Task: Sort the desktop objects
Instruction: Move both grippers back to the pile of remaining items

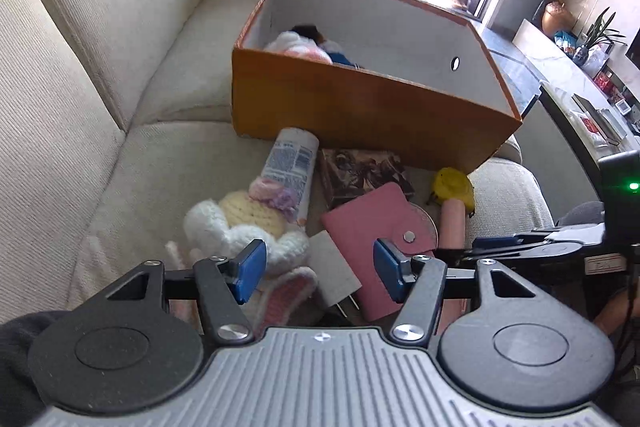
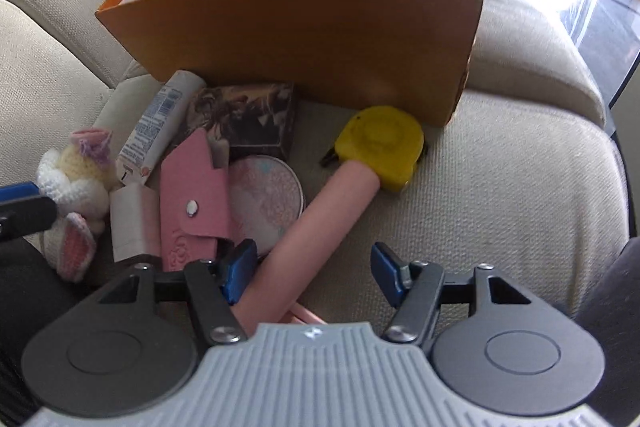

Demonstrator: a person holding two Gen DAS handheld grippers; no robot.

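The left gripper [image 1: 319, 267] was held spread wide and empty above the near end of the pile, its blue pads straddling a white block-shaped charger with metal prongs [image 1: 334, 273], with a white and yellow crocheted rabbit toy [image 1: 244, 227] under the left pad and a pink snap-button leather card wallet [image 1: 372, 227] under the right. The right gripper [image 2: 313, 267] was likewise spread and empty, its left pad just beside a long pink cylindrical tube [image 2: 316, 215] that lay slanted across the beige fabric sofa cushion [image 2: 500, 195].

For a clean pick, one object was best chosen per gripper. The tube could be taken across its width near mid-length, the jaws being turned square to its axis first, since a slanted bite would likely let it roll. The soft toy could be pinched at its body, well clear of the charger.

Farther on lay a round pink compact [image 2: 266, 199], a yellow tape measure [image 2: 380, 147] touching the tube's far end, a white printed tube [image 2: 160, 123] and a dark patterned box [image 2: 248, 119]. At the far edge of the cushion stood the open orange cardboard box [image 2: 304, 43], already holding soft toys; it was judged the likely destination.
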